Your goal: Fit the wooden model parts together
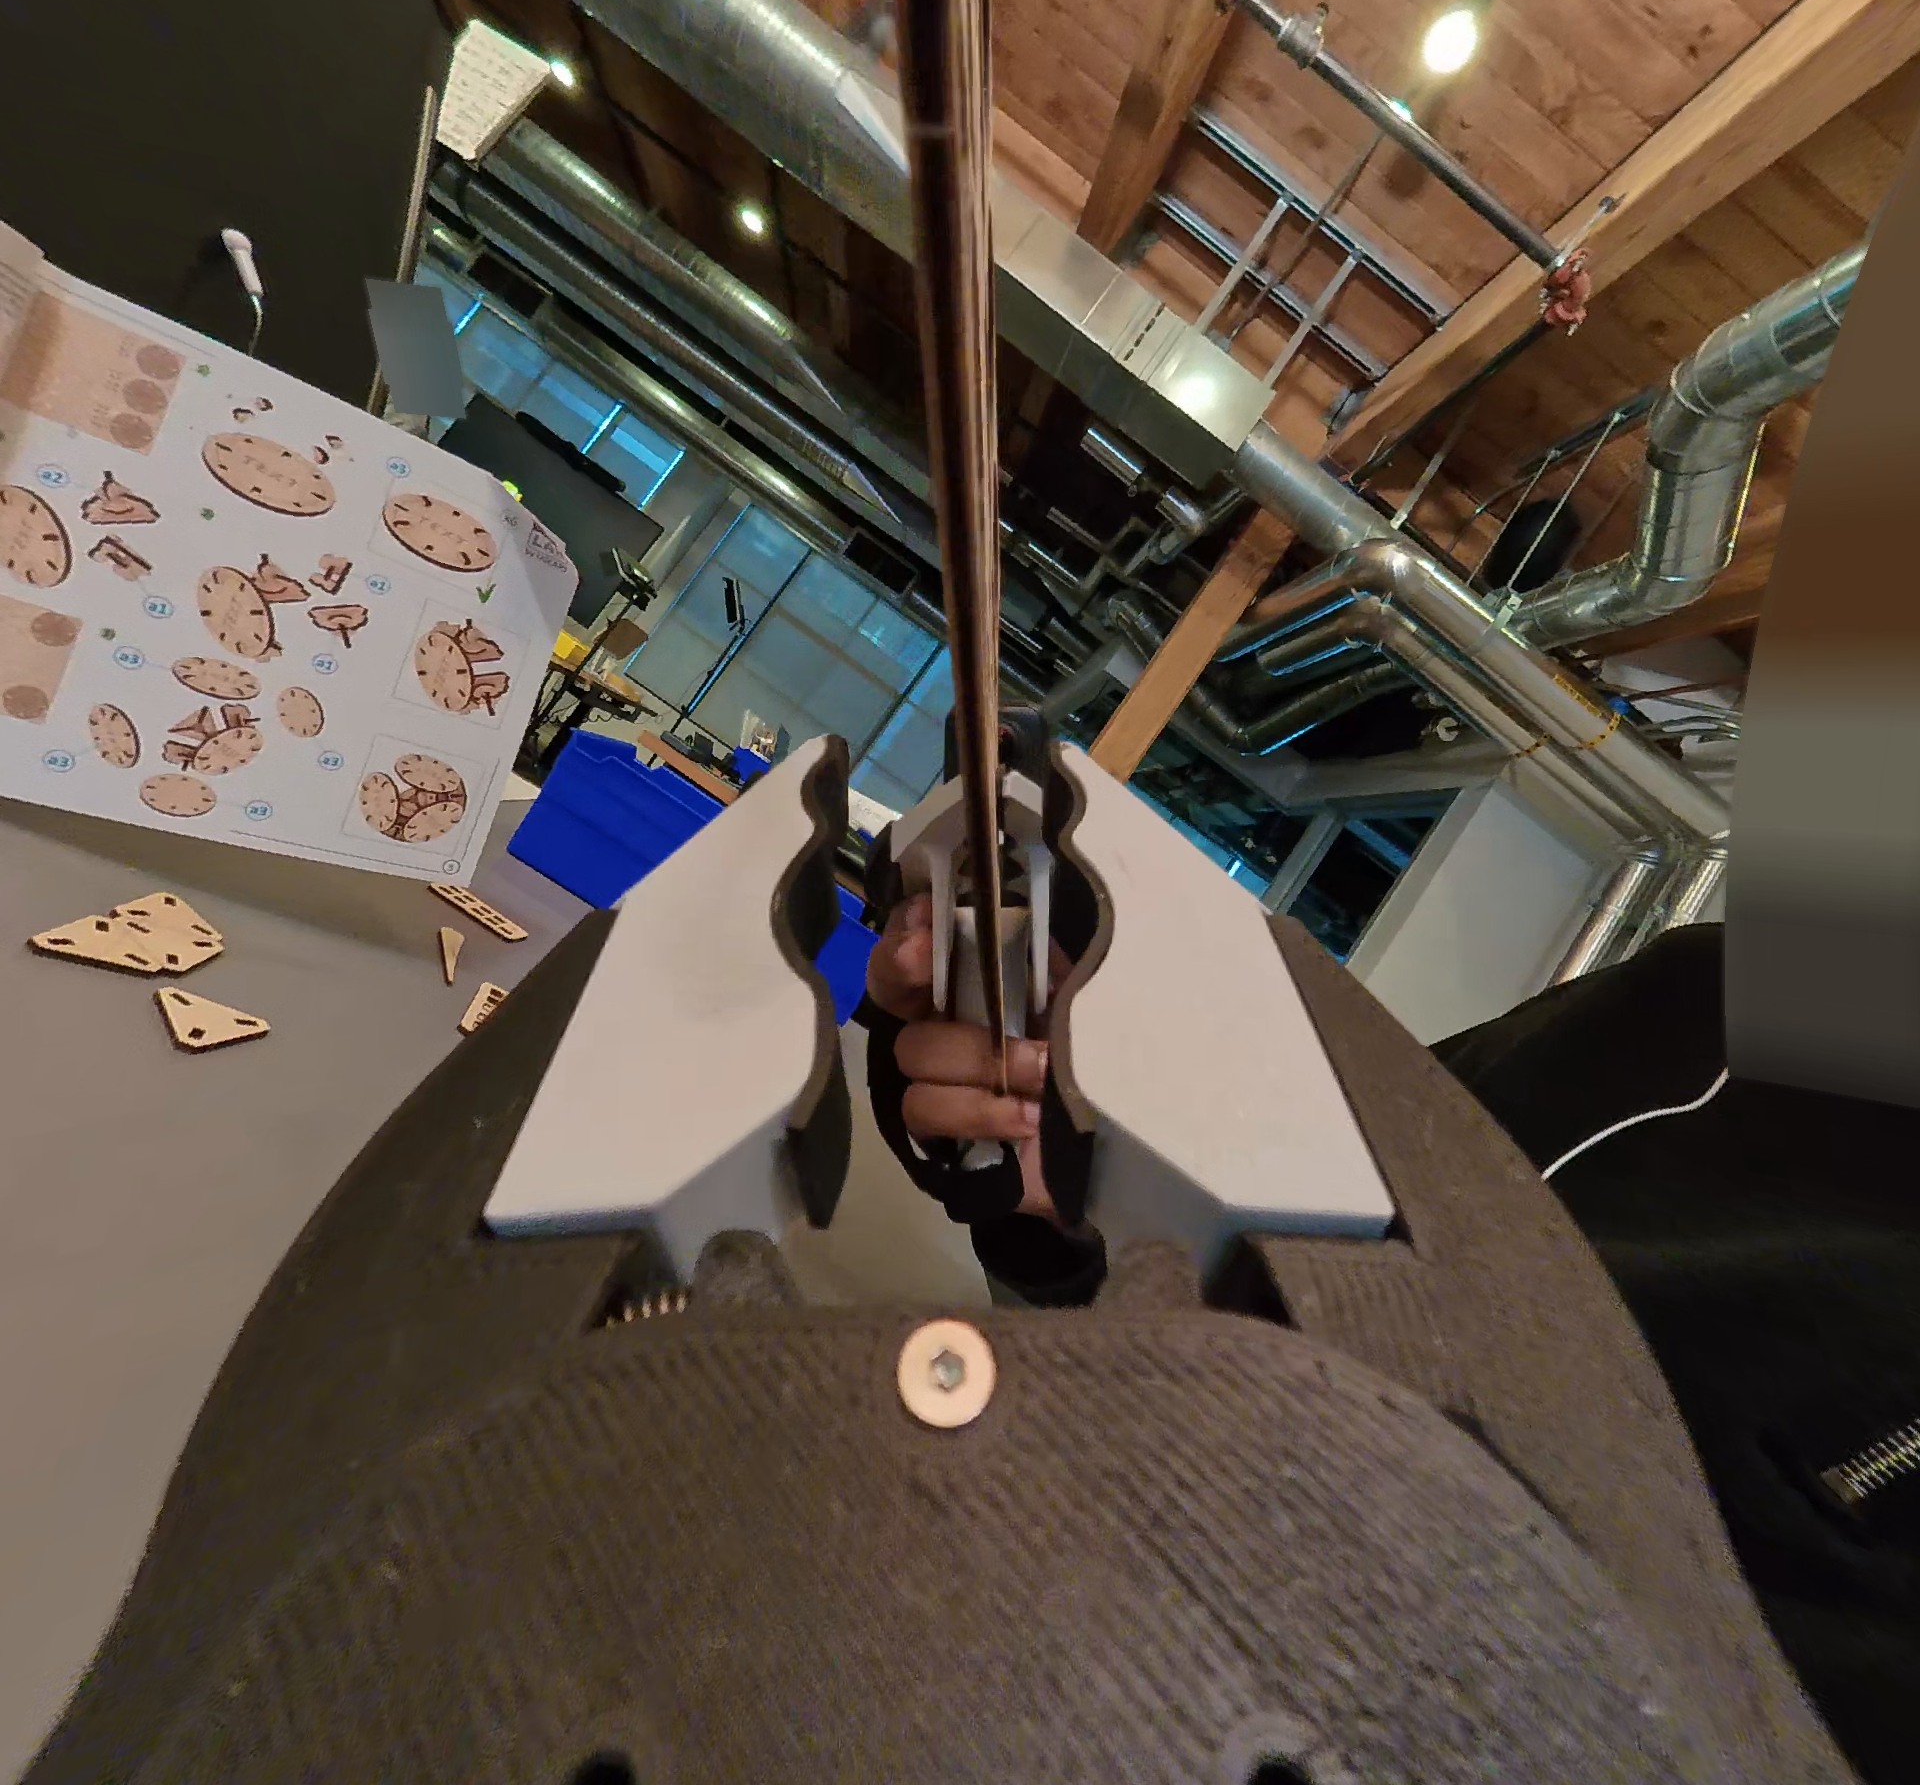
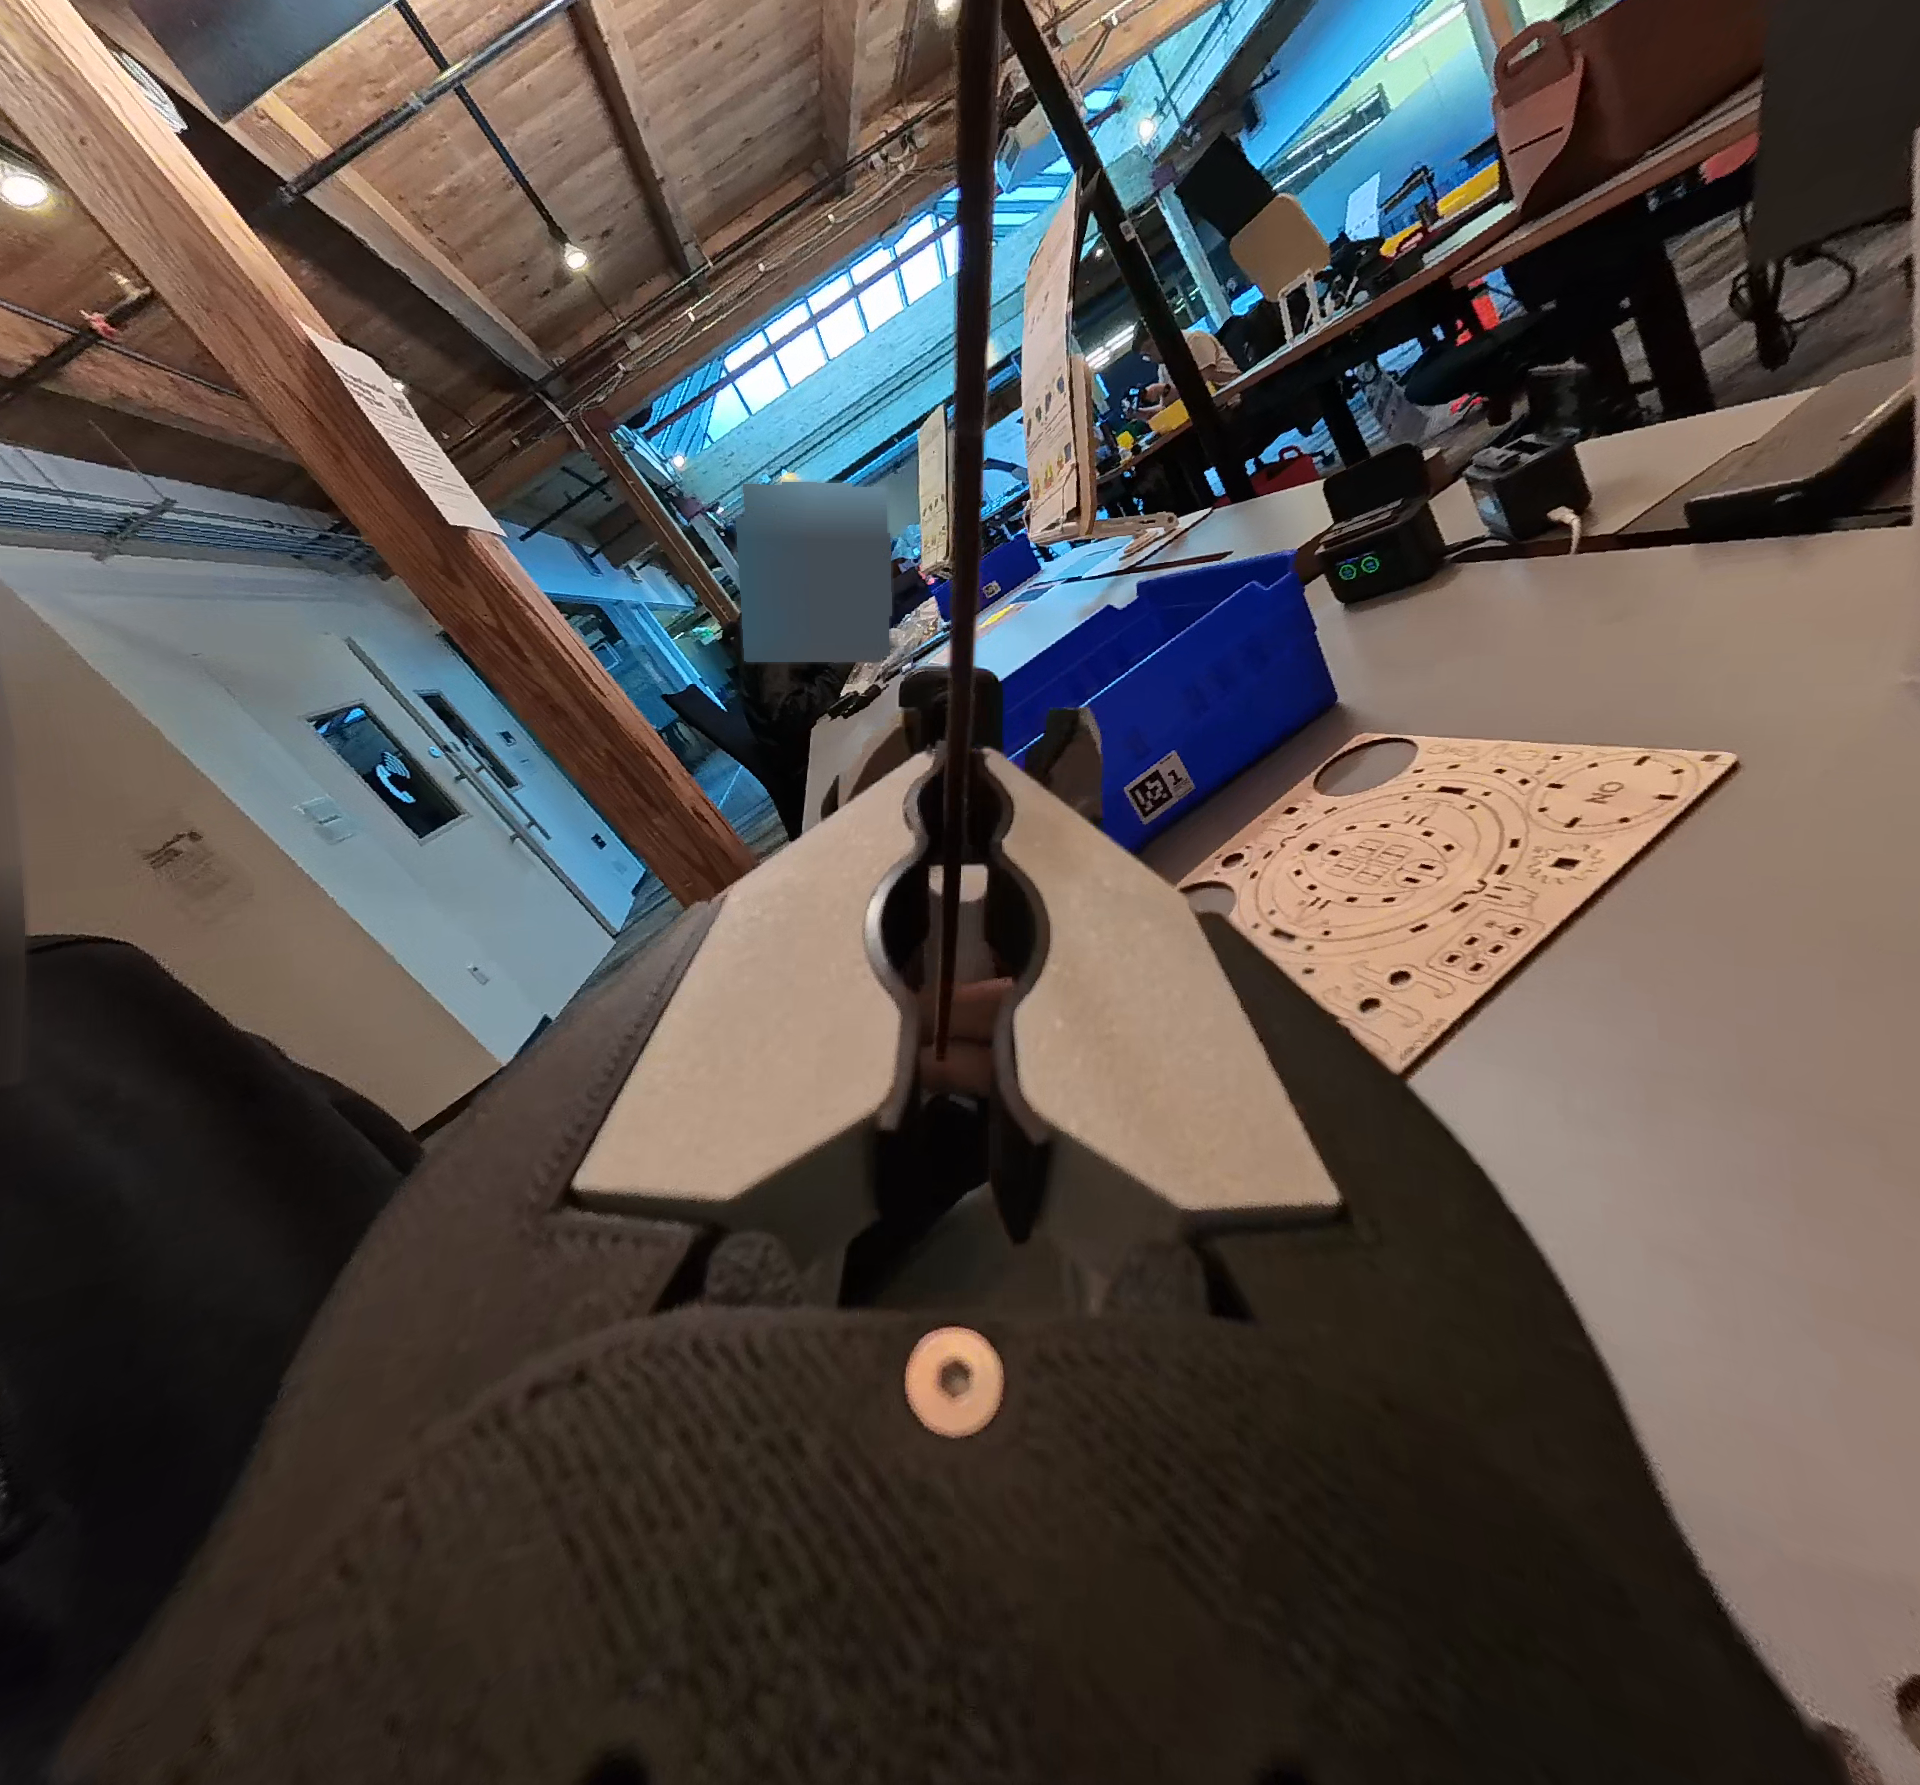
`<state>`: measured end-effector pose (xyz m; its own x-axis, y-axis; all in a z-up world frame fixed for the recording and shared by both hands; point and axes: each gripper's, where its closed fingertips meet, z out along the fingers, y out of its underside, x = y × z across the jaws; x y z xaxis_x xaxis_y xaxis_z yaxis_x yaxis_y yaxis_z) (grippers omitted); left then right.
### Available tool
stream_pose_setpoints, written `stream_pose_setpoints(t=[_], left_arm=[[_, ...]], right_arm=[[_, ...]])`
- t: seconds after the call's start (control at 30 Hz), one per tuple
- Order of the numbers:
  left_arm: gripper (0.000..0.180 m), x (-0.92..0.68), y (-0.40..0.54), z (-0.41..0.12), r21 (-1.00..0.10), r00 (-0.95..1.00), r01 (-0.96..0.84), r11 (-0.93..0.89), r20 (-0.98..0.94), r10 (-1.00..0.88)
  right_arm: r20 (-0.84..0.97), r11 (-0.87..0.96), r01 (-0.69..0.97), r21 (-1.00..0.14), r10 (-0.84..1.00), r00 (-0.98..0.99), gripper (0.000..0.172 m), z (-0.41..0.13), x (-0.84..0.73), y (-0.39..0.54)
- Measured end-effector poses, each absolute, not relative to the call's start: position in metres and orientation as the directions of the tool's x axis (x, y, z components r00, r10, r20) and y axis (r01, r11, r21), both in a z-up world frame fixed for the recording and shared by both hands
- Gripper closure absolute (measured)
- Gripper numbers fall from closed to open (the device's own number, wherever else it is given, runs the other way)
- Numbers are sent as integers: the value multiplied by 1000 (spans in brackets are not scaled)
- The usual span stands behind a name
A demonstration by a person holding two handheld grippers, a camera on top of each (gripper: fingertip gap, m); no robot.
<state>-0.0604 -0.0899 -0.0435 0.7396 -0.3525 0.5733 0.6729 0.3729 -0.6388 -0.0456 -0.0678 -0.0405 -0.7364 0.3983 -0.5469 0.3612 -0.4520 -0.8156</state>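
A thin wooden sheet (image 1: 951, 385), seen edge-on, stands upright between my two grippers. In the left wrist view my left gripper (image 1: 948, 756) is open. The sheet passes between its grey fingers (image 1: 727, 956) with a gap on each side, so neither pad presses on it. Just beyond, the right gripper (image 1: 987, 862) clamps the same sheet, with a hand (image 1: 966, 1060) on its grip. In the right wrist view my right gripper (image 2: 956, 774) is shut on the sheet's dark edge (image 2: 971, 333). A finger of the left gripper (image 2: 1081, 759) shows just behind it.
A printed instruction sheet (image 1: 260, 592) stands at the left on the grey table (image 1: 156, 1216), with small wooden pieces (image 1: 135, 935) in front. A blue bin (image 2: 1174, 686) sits ahead. A laser-cut wooden panel (image 2: 1455, 873) lies to the right, with black boxes (image 2: 1382, 540) behind it. My left and right fingertips are right by each other.
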Motion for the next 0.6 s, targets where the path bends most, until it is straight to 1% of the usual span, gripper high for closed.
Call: stream_pose_setpoints(t=[0.27,0.47,0.6], left_arm=[[152,-62,-94,-42,-637,745,667,388,565,-354],[168,-63,-99,-42,-632,748,664,400,555,-364],[168,-60,-96,-46,-647,744,667,369,559,-365]], right_arm=[[-573,-402,431,-808,367,-733,170,-51,-43,-81],[-530,-372,391,-842,432,-730,171,-50,-46,-79],[-538,-393,385,-835,431,-725,171,-47,-47,-74]])
